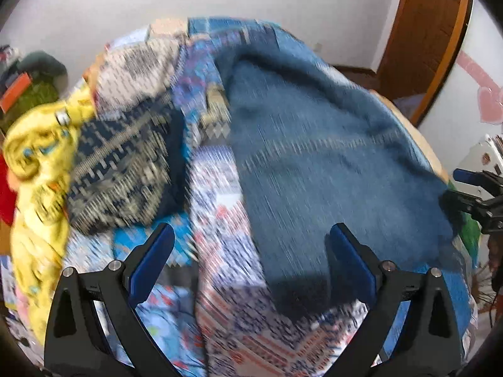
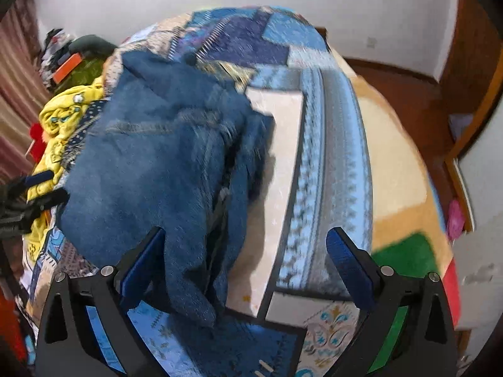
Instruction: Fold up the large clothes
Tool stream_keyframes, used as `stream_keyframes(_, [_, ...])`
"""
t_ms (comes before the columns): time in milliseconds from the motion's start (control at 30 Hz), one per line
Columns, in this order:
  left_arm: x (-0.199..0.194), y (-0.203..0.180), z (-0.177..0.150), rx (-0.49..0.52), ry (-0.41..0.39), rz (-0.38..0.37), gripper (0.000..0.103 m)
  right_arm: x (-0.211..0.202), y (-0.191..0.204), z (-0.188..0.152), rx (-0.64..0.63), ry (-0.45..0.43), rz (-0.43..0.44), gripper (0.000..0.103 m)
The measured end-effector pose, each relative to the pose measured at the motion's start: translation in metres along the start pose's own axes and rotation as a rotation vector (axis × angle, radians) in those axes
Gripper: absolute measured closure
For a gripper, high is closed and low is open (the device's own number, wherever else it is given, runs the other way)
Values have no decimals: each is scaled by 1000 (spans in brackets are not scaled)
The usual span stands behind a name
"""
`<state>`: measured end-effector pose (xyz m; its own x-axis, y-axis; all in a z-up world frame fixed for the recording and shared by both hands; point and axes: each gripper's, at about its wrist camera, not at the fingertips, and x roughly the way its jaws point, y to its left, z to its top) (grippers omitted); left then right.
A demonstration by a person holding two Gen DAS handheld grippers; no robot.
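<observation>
A large blue fleece garment [image 1: 314, 157] lies spread over the patterned bed, blurred in the left wrist view. My left gripper [image 1: 251, 226] hovers above its near left edge, jaws wide open and nothing between the pads. In the right wrist view the same blue garment [image 2: 151, 163] is bunched, with a flap hanging down beside the left finger [image 2: 141, 270]. My right gripper [image 2: 246, 230] is open too, and its pads do not press on the cloth. Each gripper shows at the other view's edge: the right gripper [image 1: 474, 194] and the left gripper [image 2: 28, 201].
A navy-and-beige patterned sweater [image 1: 125, 163] and a yellow garment [image 1: 37, 157] are heaped on the bed's left side. The blue patchwork bedspread [image 2: 320, 144] covers the bed. A brown door [image 1: 424, 31] and wooden floor [image 2: 402, 88] lie beyond to the right.
</observation>
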<state>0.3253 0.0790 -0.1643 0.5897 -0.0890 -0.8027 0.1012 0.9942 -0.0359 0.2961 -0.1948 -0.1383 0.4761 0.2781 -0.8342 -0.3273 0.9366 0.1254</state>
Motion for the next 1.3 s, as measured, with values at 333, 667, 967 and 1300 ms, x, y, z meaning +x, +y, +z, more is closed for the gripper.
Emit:
stream_keyframes(333, [24, 15, 70, -30, -38, 2, 3, 28, 21, 77, -39, -52, 163, 3])
stream_keyframes(667, [109, 22, 108, -168, 62, -87, 3, 115, 13, 119, -52, 108, 136, 3])
stream_keyframes(967, [124, 17, 143, -188, 18, 34, 3, 105, -54, 113, 168, 44, 3, 4])
stream_keyframes(1300, [44, 14, 135, -94, -84, 38, 3, 24, -28, 84, 97, -48, 170, 3])
